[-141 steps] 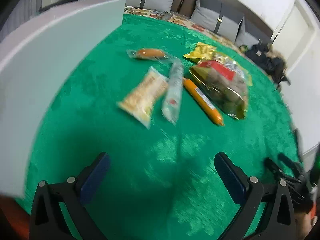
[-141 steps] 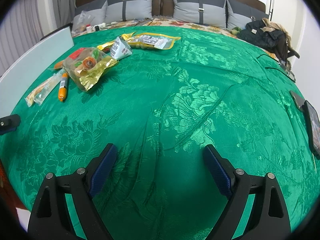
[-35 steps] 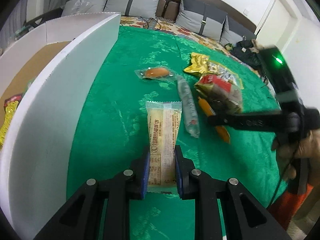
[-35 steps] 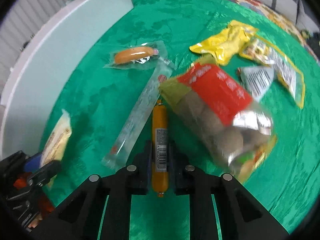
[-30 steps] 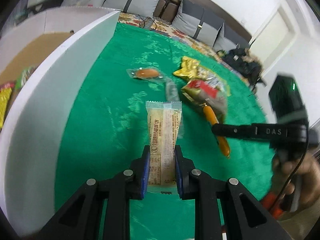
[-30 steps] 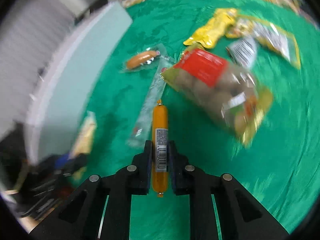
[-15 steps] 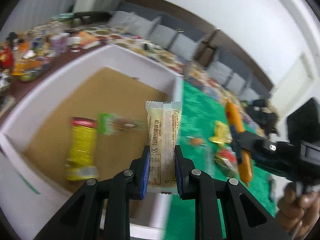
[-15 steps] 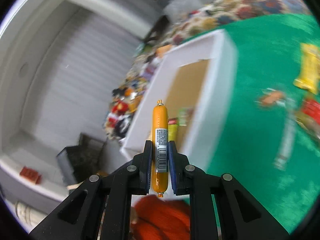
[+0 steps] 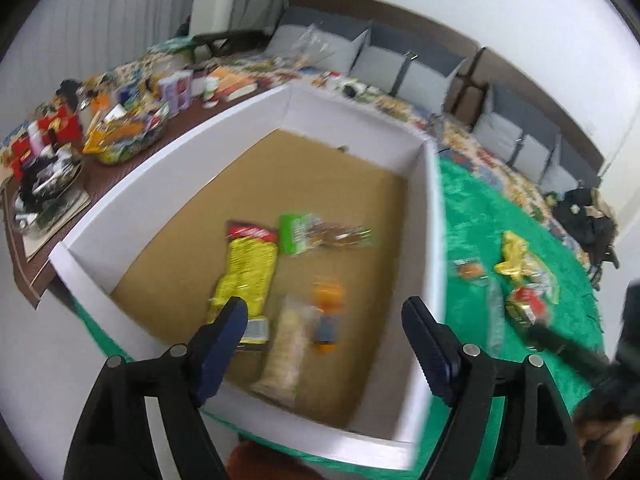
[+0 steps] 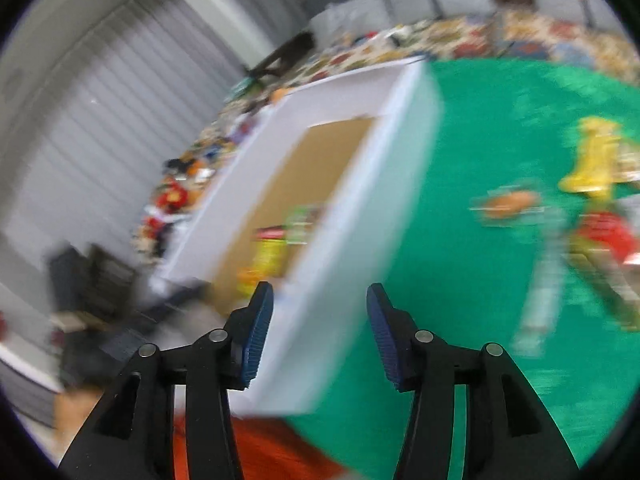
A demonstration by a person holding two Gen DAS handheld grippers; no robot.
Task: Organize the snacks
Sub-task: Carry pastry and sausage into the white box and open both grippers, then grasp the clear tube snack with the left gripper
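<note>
**Both hand-held grippers empty above the white box**

The left hand-held gripper (image 9: 324, 336) is seen with its jaws spread wide, having just been opening, and nothing is held between them. Beneath it, inside the white cardboard box with a brown floor (image 9: 352, 128), a pale cream-wrapped snack bar (image 9: 286, 354) and an orange sausage stick (image 9: 329, 318) are seen, both blurred. A yellow crinkled snack bag (image 9: 246, 276) and a green-topped clear packet (image 9: 316, 234) lie further in. The right hand-held gripper (image 10: 318, 330) is likewise parted, its jaws having just been opening, with nothing between them; it is held over the box's near wall. On the green patterned bedspread (image 10: 460, 280), more snack packets are scattered, among them a yellow foil packet (image 10: 594, 158).
</note>
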